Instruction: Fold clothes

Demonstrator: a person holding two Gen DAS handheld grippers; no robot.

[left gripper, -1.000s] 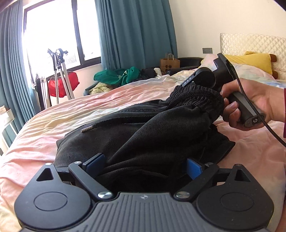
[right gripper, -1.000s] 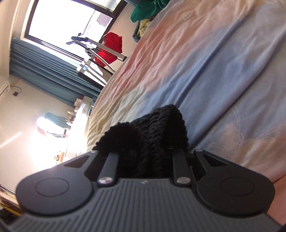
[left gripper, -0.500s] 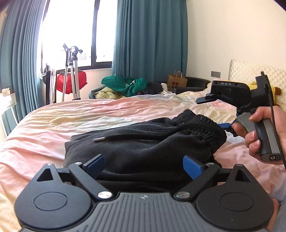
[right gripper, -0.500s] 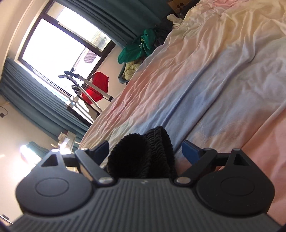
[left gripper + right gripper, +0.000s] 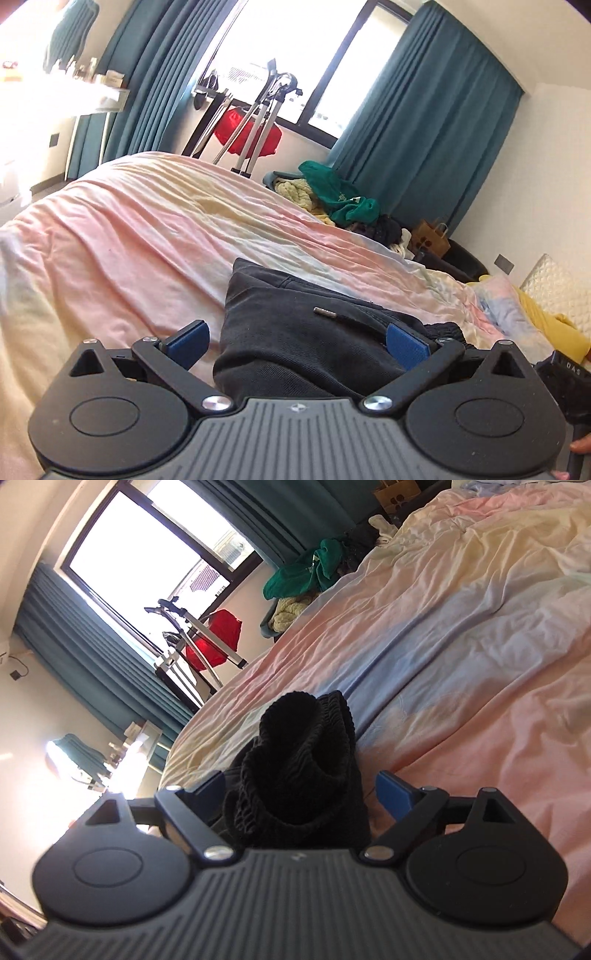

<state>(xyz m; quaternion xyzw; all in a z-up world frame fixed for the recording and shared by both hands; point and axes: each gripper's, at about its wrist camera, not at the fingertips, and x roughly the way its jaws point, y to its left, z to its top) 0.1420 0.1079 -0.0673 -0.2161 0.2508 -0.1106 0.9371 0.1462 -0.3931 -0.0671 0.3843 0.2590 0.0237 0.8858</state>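
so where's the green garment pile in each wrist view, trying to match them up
Left wrist: the green garment sits right of centre in the upper half, past the far edge of the bed, below the teal curtain.
Right wrist: it is near the top, centre, again past the bed's edge.
Shared landmark: the red cloth on the metal stand by the window, beside the green garment in both.

Both grippers, left gripper [image 5: 297, 345] and right gripper [image 5: 301, 792], show ribbed grey bodies, black round-capped linkage arms fastened by silver screws, and blue pads inside the fingertips [image 5: 406, 345].
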